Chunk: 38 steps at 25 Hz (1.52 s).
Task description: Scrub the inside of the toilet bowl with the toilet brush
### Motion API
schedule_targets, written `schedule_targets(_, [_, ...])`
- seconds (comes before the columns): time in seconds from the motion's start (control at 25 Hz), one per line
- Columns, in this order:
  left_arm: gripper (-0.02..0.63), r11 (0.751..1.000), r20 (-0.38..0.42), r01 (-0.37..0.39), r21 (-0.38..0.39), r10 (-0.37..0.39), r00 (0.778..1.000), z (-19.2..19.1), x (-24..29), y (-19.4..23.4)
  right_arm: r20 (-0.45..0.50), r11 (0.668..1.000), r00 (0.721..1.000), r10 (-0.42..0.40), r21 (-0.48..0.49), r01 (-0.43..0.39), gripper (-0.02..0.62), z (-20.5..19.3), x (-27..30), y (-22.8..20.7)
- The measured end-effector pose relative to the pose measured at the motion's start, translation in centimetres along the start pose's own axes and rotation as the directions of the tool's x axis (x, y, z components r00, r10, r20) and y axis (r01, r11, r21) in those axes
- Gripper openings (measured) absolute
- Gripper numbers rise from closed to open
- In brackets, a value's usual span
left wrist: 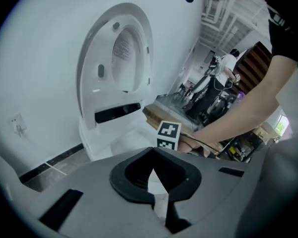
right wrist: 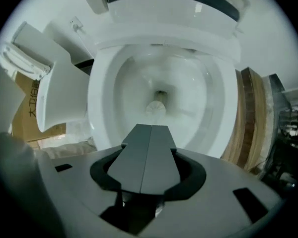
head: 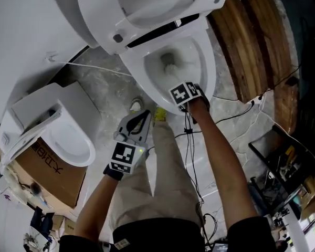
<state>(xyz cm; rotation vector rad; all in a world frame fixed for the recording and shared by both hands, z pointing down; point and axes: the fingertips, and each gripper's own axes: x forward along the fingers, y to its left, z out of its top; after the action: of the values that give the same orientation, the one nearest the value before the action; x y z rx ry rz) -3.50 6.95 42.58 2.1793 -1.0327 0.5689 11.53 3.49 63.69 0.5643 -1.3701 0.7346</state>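
Right gripper (right wrist: pixel 150 128): jaws fully closed, the two grey fingers (right wrist: pixel 139 152) meeting along one straight seam. It holds the toilet brush (right wrist: pixel 156 107), whose round white head shows end-on directly beyond the fingertips. The handle and the grip point are covered by the fingers. The brush head sits low inside the toilet bowl (head: pixel 202 62), beside the drain opening at the bottom. In the head view this gripper is at the bowl's front rim, pointing inward.

Left gripper (head: pixel 145 114): fingers converged at the tips, nothing between them. It is well apart from the bowl, over the person's trouser leg (head: pixel 165 161).

Toilet lid (head: pixel 147 4) and seat: raised against the white wall.

Surroundings – a second toilet unit (head: pixel 68 135) rests on a cardboard box (head: pixel 52 169) to the left; wooden planks (head: pixel 254 41) lie to the right of the bowl.
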Motion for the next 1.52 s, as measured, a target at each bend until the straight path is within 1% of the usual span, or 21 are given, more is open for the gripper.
schedule_targets(0.08, [0.017,0.999,-0.009,0.011,0.038,-0.011,1.000,1.6,-2.1,-0.7,0.015,0.996,0.999,0.040,0.080,-0.041,0.170,-2.2,-2.6,1.1])
schedule_targets(0.12, [0.017,0.998,-0.007,0.016,0.058,-0.016,1.000,2.7,-3.4,-1.1,0.030,0.992,0.999,0.045,0.119,-0.048,0.170,-3.3,-4.0,1.4])
schedule_targets(0.2, [0.017,0.995,0.007,0.018,0.094,-0.018,1.000,5.3,-6.2,-1.7,0.064,0.979,0.998,0.009,0.202,-0.021,0.171,-5.7,-7.5,1.5])
schedule_targets(0.24, [0.017,0.994,0.015,0.016,0.110,-0.018,1.000,6.5,-7.7,-2.0,0.072,0.967,0.997,-0.023,0.255,0.004,0.170,-7.2,-9.4,1.4])
schedule_targets(0.28, [0.017,0.992,0.022,0.015,0.126,-0.018,1.000,7.7,-9.1,-2.3,0.086,0.947,0.996,-0.037,0.320,0.008,0.172,-8.7,-11.3,1.6])
schedule_targets(0.32, [0.017,0.989,0.027,0.015,0.144,-0.019,0.999,8.8,-10.5,-2.6,0.118,0.918,0.993,-0.021,0.396,-0.028,0.172,-9.9,-13.0,2.4])
schedule_targets(0.4, [0.017,0.983,0.044,0.014,0.185,-0.023,0.999,10.9,-13.1,-3.1,0.226,0.829,0.973,0.041,0.536,-0.159,0.172,-11.2,-16.3,4.8])
schedule_targets(0.44, [0.017,0.979,0.053,0.015,0.203,-0.026,0.998,11.9,-14.3,-3.3,0.276,0.786,0.960,0.052,0.582,-0.210,0.172,-11.7,-18.2,5.8])
schedule_targets(0.48, [0.018,0.976,0.062,0.016,0.218,-0.030,0.998,12.8,-15.4,-3.6,0.317,0.751,0.947,0.053,0.612,-0.247,0.172,-12.3,-20.1,6.7])
schedule_targets(0.56, [0.018,0.972,0.083,0.021,0.234,-0.041,0.996,14.4,-17.3,-4.1,0.369,0.707,0.928,0.054,0.642,-0.296,0.173,-13.7,-23.7,8.2])
schedule_targets(0.64, [0.017,0.973,0.099,0.024,0.230,-0.048,0.994,15.4,-19.0,-4.4,0.398,0.684,0.915,0.067,0.649,-0.333,0.173,-15.2,-26.6,10.0])
schedule_targets(0.68, [0.017,0.973,0.106,0.024,0.230,-0.049,0.993,15.7,-19.9,-4.5,0.412,0.679,0.909,0.069,0.648,-0.345,0.173,-15.8,-27.9,10.8])
schedule_targets(0.76, [0.017,0.971,0.121,0.026,0.239,-0.056,0.991,16.5,-21.6,-4.7,0.441,0.689,0.897,0.041,0.637,-0.345,0.173,-16.8,-30.5,12.2])
schedule_targets(0.88, [0.018,0.964,0.156,0.016,0.266,-0.059,0.986,18.1,-23.9,-5.0,0.476,0.718,0.878,-0.049,0.628,-0.301,0.173,-18.2,-34.1,12.7])
schedule_targets(1.0, [0.017,0.963,0.181,0.003,0.271,-0.054,0.982,19.3,-25.4,-5.3,0.490,0.720,0.863,-0.122,0.642,-0.263,0.173,-19.3,-36.9,12.6])
schedule_targets(1.08, [0.017,0.958,0.184,0.007,0.285,-0.062,0.981,19.4,-26.1,-5.7,0.500,0.726,0.852,-0.151,0.642,-0.248,0.173,-20.0,-38.6,12.9])
schedule_targets(1.16, [0.017,0.953,0.193,-0.006,0.304,-0.056,0.980,19.8,-26.5,-5.7,0.522,0.740,0.833,-0.182,0.631,-0.233,0.173,-20.0,-40.4,13.1])
schedule_targets(1.24, [0.017,0.950,0.216,-0.024,0.310,-0.046,0.975,20.7,-26.8,-6.0,0.539,0.755,0.816,-0.211,0.620,-0.214,0.173,-19.9,-42.0,13.0])
schedule_targets(1.36, [0.017,0.950,0.259,-0.024,0.310,-0.060,0.964,22.0,-27.2,-7.8,0.555,0.775,0.798,-0.235,0.603,-0.190,0.173,-20.5,-44.0,13.1])
schedule_targets(1.44, [0.017,0.945,0.271,-0.014,0.325,-0.079,0.959,22.7,-27.6,-8.9,0.571,0.775,0.781,-0.250,0.602,-0.192,0.175,-20.9,-45.3,13.2])
schedule_targets(1.52, [0.017,0.936,0.271,0.000,0.352,-0.102,0.957,23.1,-27.8,-9.6,0.592,0.769,0.759,-0.272,0.608,-0.199,0.174,-21.2,-46.4,13.3])
